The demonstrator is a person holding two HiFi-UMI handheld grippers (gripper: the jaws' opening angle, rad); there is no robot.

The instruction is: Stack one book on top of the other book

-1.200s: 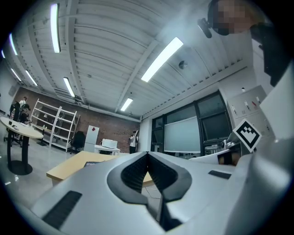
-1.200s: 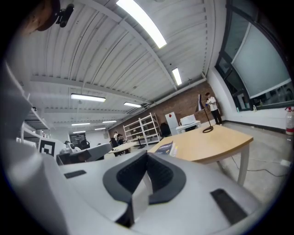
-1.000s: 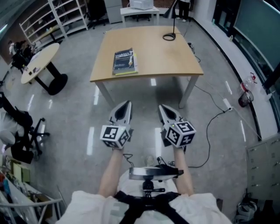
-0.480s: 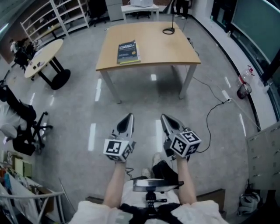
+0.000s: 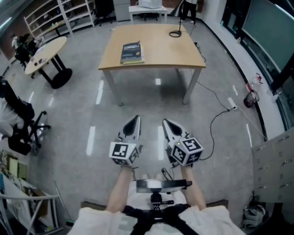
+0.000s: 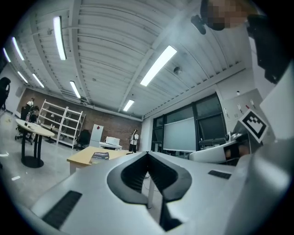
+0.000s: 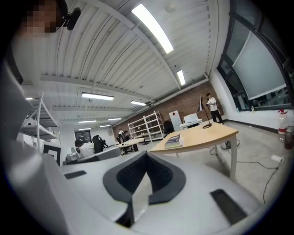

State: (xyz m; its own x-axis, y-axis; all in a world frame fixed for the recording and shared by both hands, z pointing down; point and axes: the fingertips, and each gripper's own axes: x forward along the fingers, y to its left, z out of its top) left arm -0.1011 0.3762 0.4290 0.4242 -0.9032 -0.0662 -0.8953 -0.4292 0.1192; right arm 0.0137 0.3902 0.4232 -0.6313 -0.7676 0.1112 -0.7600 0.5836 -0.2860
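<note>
A dark-covered book (image 5: 131, 51) lies on top of a yellow-edged book near the left edge of the wooden table (image 5: 161, 46) at the top of the head view. My left gripper (image 5: 133, 123) and right gripper (image 5: 166, 125) are held side by side over the floor, well short of the table, both shut and empty. In the left gripper view the books (image 6: 99, 156) sit far off on the table (image 6: 81, 159) beyond the shut left gripper (image 6: 148, 154). The right gripper view shows the stack (image 7: 173, 140) on the table (image 7: 206, 136) past the shut right gripper (image 7: 147, 156).
A black lamp base (image 5: 175, 33) stands at the table's far right. A round table (image 5: 43, 53) and an office chair (image 5: 20, 126) stand at the left, shelves (image 5: 55, 13) behind. A cable (image 5: 216, 121) runs over the floor at the right. A person (image 6: 134, 139) stands far back.
The table with the books has drawn farther away from both grippers, which pulled back together over the floor. Both stay shut and empty.
</note>
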